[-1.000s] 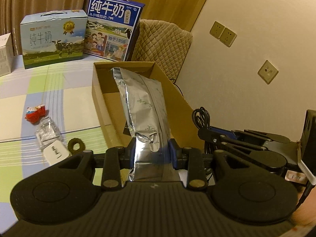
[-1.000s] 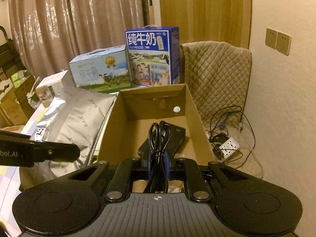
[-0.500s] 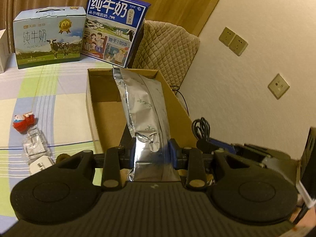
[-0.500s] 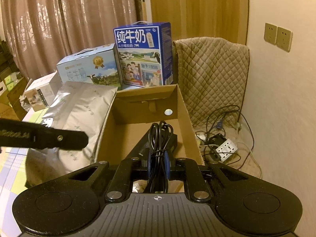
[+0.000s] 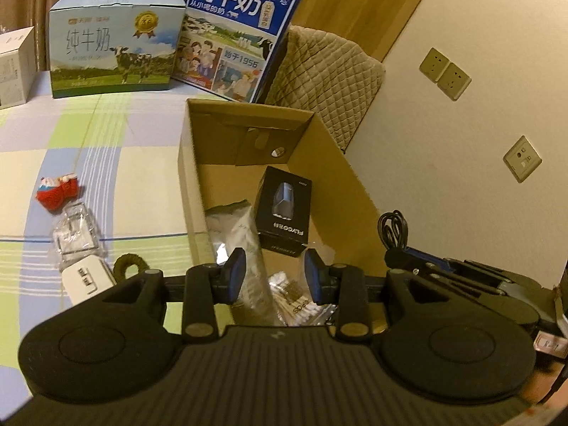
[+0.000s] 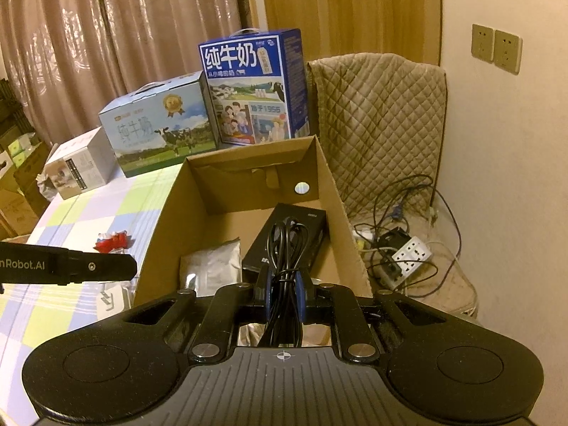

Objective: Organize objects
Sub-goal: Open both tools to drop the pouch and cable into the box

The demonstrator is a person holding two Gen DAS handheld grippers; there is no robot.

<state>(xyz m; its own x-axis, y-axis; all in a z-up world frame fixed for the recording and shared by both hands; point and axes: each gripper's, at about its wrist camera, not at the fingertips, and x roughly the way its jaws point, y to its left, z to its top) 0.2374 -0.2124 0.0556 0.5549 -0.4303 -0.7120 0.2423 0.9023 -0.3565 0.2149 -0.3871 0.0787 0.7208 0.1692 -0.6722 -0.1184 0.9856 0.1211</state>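
Left gripper [image 5: 272, 277], lower centre, stands wide open and empty above the cardboard box [image 5: 333, 163]; silver pouch [image 5: 241, 245] lies inside. Right gripper [image 6: 284, 293] pinches the coiled black cable [image 6: 287, 248]: lower it beside the black carton [image 6: 287, 238] before opening.

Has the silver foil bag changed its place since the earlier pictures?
Yes. The silver foil bag was clamped upright in the left gripper above the cardboard box; it now lies on the box floor beside the black product box, and the gripper is open.
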